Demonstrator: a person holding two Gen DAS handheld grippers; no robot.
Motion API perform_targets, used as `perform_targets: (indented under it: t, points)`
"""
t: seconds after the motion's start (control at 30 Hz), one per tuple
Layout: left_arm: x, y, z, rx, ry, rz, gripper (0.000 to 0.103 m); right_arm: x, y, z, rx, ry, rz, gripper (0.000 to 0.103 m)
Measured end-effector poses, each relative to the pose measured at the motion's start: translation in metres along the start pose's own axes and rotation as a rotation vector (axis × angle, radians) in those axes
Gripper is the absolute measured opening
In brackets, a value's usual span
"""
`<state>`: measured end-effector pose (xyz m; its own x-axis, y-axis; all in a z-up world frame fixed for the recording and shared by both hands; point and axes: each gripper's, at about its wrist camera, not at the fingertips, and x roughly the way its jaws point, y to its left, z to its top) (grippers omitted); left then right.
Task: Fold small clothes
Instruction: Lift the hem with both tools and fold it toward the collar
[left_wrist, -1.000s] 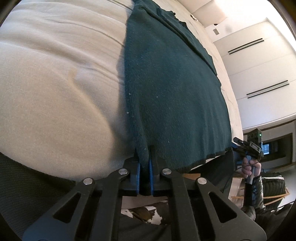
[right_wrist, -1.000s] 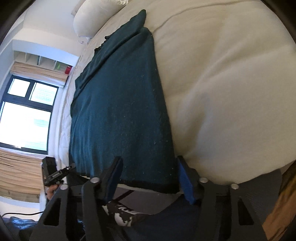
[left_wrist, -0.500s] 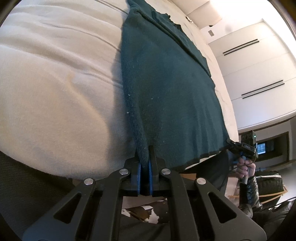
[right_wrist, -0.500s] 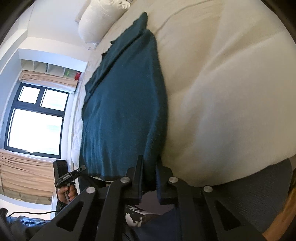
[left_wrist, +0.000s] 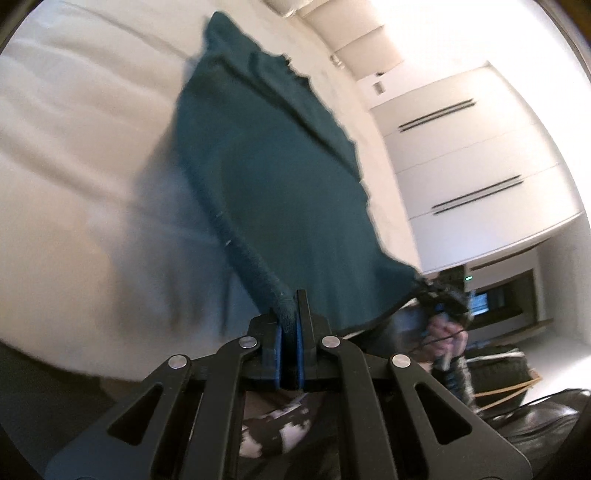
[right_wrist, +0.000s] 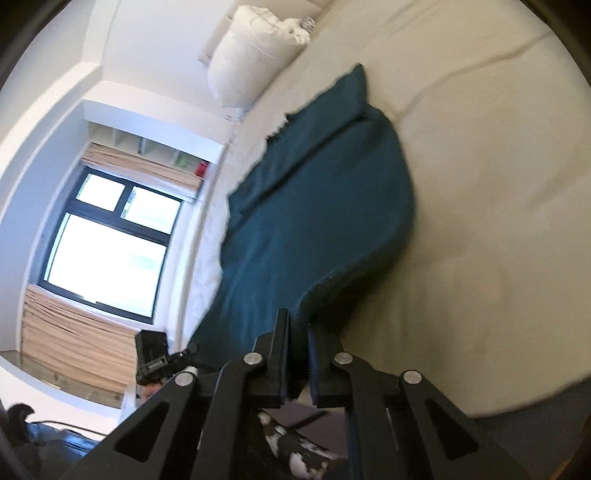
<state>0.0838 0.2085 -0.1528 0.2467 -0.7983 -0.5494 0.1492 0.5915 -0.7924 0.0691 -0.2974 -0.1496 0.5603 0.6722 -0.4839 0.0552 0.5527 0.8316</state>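
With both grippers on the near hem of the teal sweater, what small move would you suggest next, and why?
Probably carry both corners forward toward the collar end. The left gripper and right gripper are each shut on the sweater, its near hem is lifted off the bed, and the far half lies flat.

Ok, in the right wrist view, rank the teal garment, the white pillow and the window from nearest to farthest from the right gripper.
1. teal garment: clamped in the right gripper, spread ahead on the bed.
2. window: off to the left, beyond the bed edge.
3. white pillow: at the bed's far end, upper left.
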Motion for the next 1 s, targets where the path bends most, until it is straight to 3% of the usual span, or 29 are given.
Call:
perform_targets:
  t: [0.27,0.4,0.67,1.0]
  points:
    - [-0.007,0.001,0.051,-0.098,-0.123,-0.176,0.004,0.017,0.006,0.057,0.054,-0.078,0.035,0.01]
    - [-0.013,0.005,0.095,-0.126,-0.17,-0.216,0.004,0.027,0.002,0.086,0.082,-0.108,0.009,0.01]
    - [0.001,0.02,0.185,-0.182,-0.241,-0.218,0.004,0.054,-0.018,0.16,0.163,-0.18,-0.063,0.01]
    - [0.041,0.048,0.291,-0.245,-0.274,-0.168,0.004,0.109,-0.026,0.246,0.155,-0.191,-0.144,0.01]
